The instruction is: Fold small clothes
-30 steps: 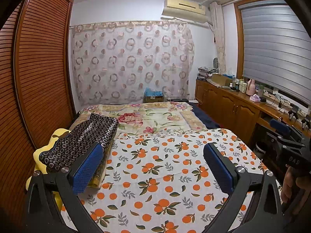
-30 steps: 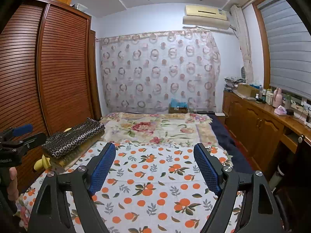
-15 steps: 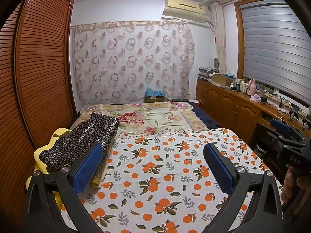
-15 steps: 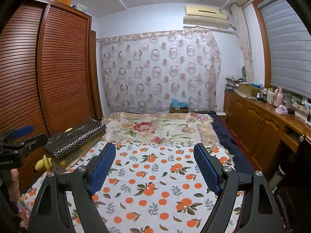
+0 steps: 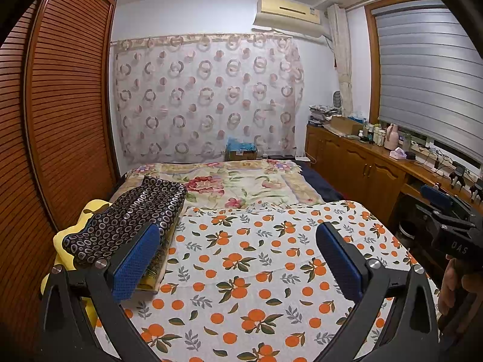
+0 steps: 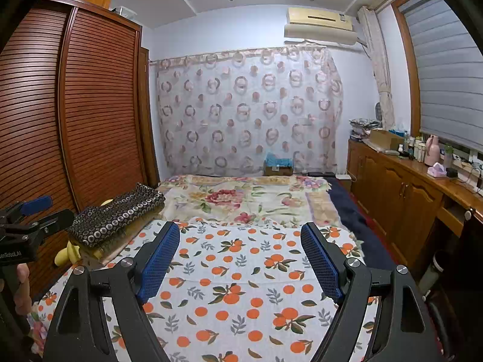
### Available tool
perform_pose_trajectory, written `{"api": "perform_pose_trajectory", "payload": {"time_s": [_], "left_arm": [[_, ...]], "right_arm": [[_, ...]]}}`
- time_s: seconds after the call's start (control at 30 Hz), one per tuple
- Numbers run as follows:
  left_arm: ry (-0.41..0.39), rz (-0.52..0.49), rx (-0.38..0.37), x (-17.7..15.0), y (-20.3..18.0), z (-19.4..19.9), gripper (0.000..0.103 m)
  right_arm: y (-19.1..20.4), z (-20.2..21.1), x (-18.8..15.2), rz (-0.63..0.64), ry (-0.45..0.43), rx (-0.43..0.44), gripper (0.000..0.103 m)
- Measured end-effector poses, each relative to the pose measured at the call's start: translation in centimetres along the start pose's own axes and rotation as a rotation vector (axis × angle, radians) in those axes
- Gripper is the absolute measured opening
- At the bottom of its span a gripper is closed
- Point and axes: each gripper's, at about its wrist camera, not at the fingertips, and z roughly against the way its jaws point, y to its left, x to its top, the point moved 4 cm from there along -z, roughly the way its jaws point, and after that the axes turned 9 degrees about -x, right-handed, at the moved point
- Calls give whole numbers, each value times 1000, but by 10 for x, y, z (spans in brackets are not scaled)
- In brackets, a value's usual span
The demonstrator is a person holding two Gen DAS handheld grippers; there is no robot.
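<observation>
A folded dark garment with a ring pattern (image 5: 132,220) (image 6: 117,214) tops a small stack of folded clothes at the bed's left edge, over a yellow piece (image 5: 65,235). My left gripper (image 5: 238,259) hovers open above the orange-print sheet (image 5: 256,265), its left pad (image 5: 132,262) just in front of the stack, nothing between the pads. My right gripper (image 6: 241,259) is also open and empty over the same sheet (image 6: 241,295). Each gripper shows at the edge of the other's view, held by a hand.
A floral blanket (image 5: 235,181) covers the far half of the bed. A slatted wooden wardrobe (image 5: 60,114) runs along the left. A wooden cabinet (image 6: 401,187) with bottles and boxes lines the right wall under a blind. A curtain (image 6: 247,114) hangs at the back.
</observation>
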Motion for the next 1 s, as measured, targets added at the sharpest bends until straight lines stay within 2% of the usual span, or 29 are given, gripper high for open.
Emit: {"api": "perform_pose_trajectory", "payload": {"time_s": [1.0], "left_arm": [[0,-1,-1,-1,1,1,103]], "right_arm": [[-3,-2,1,1,-6,4,84]]}}
